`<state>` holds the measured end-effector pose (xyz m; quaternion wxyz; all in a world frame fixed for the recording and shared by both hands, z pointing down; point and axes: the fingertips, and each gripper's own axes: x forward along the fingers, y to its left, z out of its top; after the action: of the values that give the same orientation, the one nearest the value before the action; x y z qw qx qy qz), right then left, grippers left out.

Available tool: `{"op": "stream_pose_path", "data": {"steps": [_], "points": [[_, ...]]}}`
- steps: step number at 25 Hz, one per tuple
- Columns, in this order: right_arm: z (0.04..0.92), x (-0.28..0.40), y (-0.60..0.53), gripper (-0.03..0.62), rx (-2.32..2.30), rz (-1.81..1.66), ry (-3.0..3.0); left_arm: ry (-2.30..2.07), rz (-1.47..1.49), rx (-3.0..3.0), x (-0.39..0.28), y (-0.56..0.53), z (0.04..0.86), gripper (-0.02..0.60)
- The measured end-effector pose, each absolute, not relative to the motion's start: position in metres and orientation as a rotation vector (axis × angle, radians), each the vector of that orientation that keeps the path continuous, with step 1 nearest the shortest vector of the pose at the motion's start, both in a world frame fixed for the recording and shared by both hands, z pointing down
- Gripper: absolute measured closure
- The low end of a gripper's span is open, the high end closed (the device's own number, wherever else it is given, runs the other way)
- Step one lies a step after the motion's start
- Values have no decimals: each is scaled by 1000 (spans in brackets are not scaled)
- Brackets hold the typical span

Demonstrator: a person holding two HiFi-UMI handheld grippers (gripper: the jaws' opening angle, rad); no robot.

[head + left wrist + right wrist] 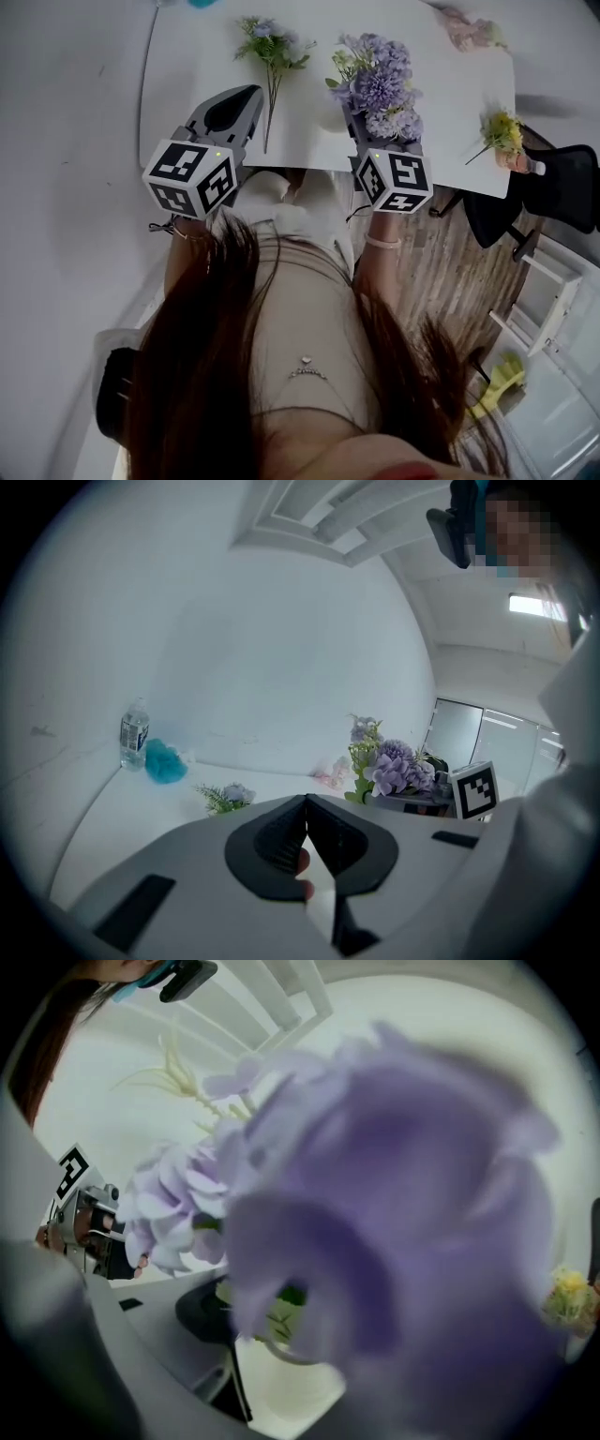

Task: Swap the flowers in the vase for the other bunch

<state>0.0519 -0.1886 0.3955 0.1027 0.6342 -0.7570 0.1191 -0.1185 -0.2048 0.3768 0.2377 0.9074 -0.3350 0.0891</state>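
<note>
White table [187, 84] – a full bunch of purple fabric flowers [380, 84] stands between the wide-parted jaws of the right gripper [362, 124]; left gripper [253, 94], jaws together and empty, sits just beside a slim purple sprig [272, 47] lying flat

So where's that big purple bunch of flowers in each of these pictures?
Head view: purple bunch, above centre, slightly right.
Left gripper view: purple bunch, small, right of centre.
Right gripper view: purple bunch, blurred, filling most of the picture.
Shared landmark: the white table.
</note>
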Motion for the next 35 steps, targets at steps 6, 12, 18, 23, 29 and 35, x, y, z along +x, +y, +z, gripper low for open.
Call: {"op": "stream_pose_path", "data": {"steps": [6, 12, 18, 23, 29, 35], "points": [[394, 59, -186, 264, 1986, 372, -2191, -906, 260, 2488, -125, -205, 378, 577], [395, 62, -187, 250, 1978, 394, -2183, -923, 273, 2485, -121, -201, 376, 577], [400, 57, -186, 237, 1951, 526, -2249, -945, 268, 2462, -118, -189, 380, 577], [407, 57, -185, 237, 1929, 530, -2244, -981, 252, 2435, -117, -175, 380, 577], [421, 56, -186, 227, 1930, 574, -2248, -1056, 246, 2391, -135, -163, 384, 577], [438, 48, -183, 224, 1881, 633, -2257, -1102, 233, 2385, -146, -159, 380, 577]]}}
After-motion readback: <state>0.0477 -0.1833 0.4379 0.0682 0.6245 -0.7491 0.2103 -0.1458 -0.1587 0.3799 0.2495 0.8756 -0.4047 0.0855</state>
